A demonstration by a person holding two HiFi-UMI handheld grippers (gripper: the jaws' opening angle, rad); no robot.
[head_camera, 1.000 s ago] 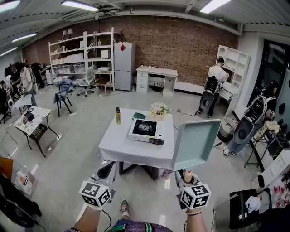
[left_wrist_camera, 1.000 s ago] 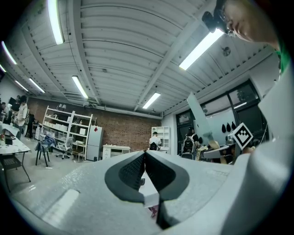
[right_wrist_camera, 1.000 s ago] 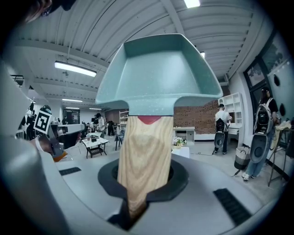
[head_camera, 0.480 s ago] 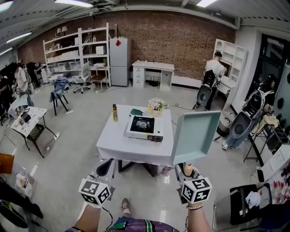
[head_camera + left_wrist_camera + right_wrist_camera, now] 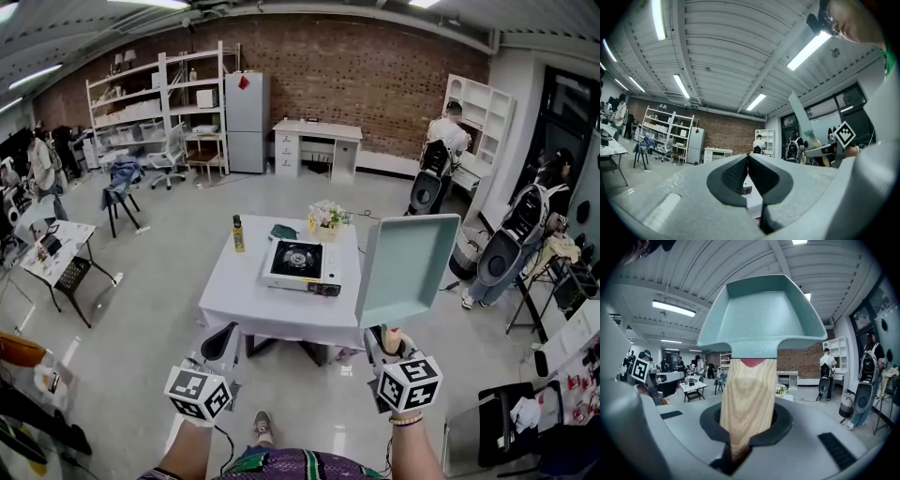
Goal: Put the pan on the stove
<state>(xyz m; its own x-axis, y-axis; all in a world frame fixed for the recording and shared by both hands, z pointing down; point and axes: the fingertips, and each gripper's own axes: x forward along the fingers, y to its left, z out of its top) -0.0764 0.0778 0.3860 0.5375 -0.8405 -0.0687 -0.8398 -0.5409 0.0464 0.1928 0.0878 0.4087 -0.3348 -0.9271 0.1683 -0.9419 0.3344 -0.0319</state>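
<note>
**Pan held up, stove a long way off**
The right gripper (image 5: 384, 349) pinched the wooden handle (image 5: 749, 394); the left gripper (image 5: 748, 174) was closed on nothing. The green pan (image 5: 406, 270) stood tall, well short of the stove (image 5: 298, 262) on the far table (image 5: 246, 302). It looked top-heavy and might tip or slip.

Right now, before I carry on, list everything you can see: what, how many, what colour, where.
pan: one, pale teal with a wooden handle, held in the air right of the table
stove: one, white with black top, on the table
table: one, white cloth, straight ahead
bottle: one, yellow, table's far left
flowers: one bunch, pale, table's far edge
fridge: one, grey, against the brick wall
left gripper: one, grey, low left, shut and empty
right gripper: one, grey, low right, shut on the pan's wooden handle
</note>
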